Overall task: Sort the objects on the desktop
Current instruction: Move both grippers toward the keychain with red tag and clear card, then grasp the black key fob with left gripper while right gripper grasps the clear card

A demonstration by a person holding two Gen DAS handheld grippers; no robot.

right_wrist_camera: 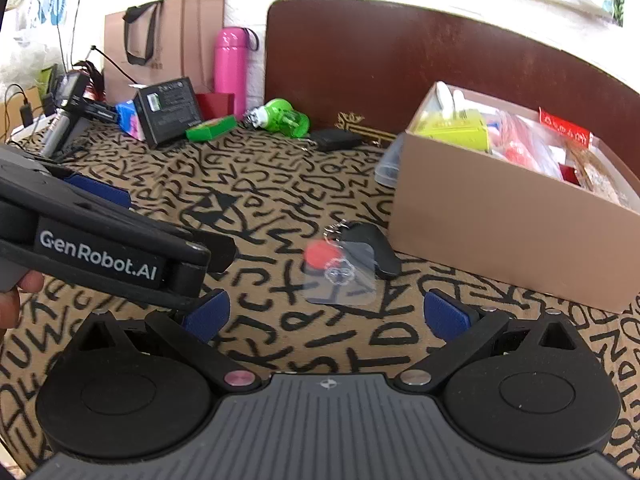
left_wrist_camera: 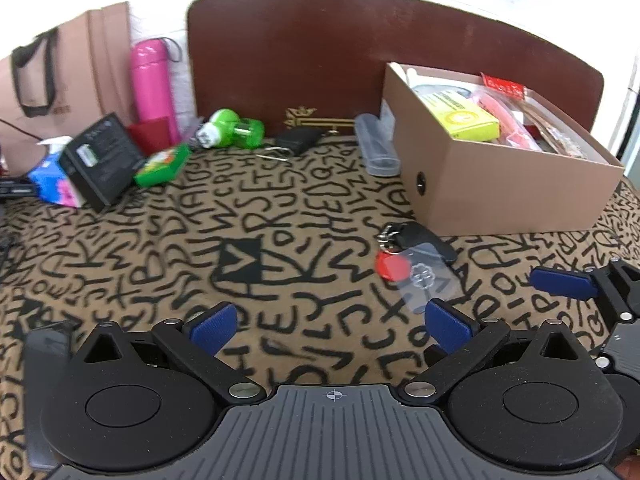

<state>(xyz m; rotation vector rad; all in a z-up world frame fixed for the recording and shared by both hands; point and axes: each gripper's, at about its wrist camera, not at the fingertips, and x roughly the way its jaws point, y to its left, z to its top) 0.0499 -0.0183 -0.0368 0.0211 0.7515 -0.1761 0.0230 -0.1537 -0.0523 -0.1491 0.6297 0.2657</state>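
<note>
A key bunch with a red tag (left_wrist_camera: 394,266) and a clear plastic tag lies on the patterned cloth beside a brown cardboard box (left_wrist_camera: 500,192) holding several packets. The bunch also shows in the right wrist view (right_wrist_camera: 340,258), just ahead of my right gripper (right_wrist_camera: 326,314), which is open and empty. My left gripper (left_wrist_camera: 332,326) is open and empty, with the keys ahead to its right. The box (right_wrist_camera: 500,236) stands to the right of both grippers. The left gripper's body (right_wrist_camera: 100,240) crosses the right wrist view at the left.
At the back stand a pink flask (left_wrist_camera: 154,80), a paper bag (left_wrist_camera: 68,76), a black box (left_wrist_camera: 100,156), a green packet (left_wrist_camera: 162,166), a green plug device (left_wrist_camera: 232,128), a black pouch (left_wrist_camera: 300,138) and a clear case (left_wrist_camera: 376,146). A brown board (left_wrist_camera: 360,52) stands behind.
</note>
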